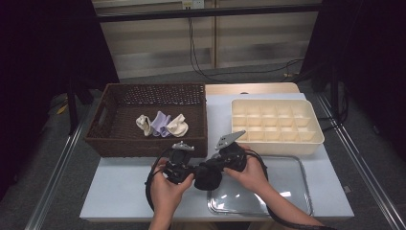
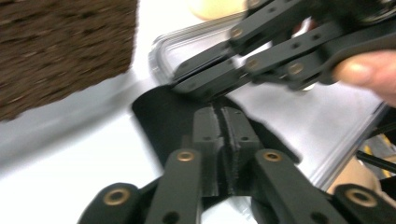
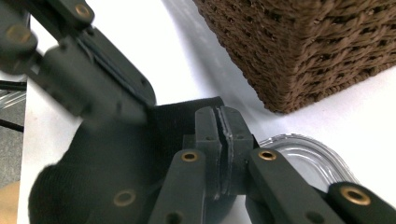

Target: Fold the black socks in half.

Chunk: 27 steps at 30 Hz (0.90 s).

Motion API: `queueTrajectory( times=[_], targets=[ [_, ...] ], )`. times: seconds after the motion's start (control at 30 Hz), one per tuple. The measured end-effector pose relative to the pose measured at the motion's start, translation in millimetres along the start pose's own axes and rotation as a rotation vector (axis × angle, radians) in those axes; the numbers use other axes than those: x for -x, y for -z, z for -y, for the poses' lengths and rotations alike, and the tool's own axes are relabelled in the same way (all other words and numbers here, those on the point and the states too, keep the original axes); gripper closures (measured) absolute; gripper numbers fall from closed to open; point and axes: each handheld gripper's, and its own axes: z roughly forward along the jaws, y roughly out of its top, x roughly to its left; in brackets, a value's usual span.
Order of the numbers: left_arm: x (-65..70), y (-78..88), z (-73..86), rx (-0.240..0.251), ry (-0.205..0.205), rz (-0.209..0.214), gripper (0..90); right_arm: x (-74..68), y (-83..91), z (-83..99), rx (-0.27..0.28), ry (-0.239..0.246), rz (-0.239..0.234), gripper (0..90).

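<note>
High view: a dark woven wicker basket [image 1: 110, 139] with three pale rolled socks sits beside a cream plastic divider box [image 1: 313, 136]; a clear glossy tray [image 1: 287, 191] lies at the table's near edge. Between basket and tray, the left gripper [image 1: 191, 173] and right gripper [image 1: 207, 173] meet over a soft black sock [image 1: 209, 179].

Left gripper view: jaws clenched on the matte black cloth, the right gripper pinching its far edge.

Right gripper view: jaws clamped on the sock's knit edge, basket corner close, bare white table between.
</note>
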Motion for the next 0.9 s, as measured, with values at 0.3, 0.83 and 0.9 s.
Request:
queueTrajectory(
  times=[0.3, 0.83, 0.9],
  targets=[
    [1.1, -19.4, 14.1, -0.073, -0.019, 0.011, 89.9, 1.5, 4.4, 5.4, 0.020, -0.018, 0.011, 86.7],
    [6.1, -20.6, 18.1, -0.040, -0.017, -0.004, 90.0, -12.5, 23.9, 18.0, 0.083, -0.219, 0.047, 52.2],
    [6.5, -20.8, 18.5, -0.039, -0.018, -0.004, 89.9, -10.8, 21.9, 21.8, 0.076, -0.254, 0.049, 49.1]
  ],
)
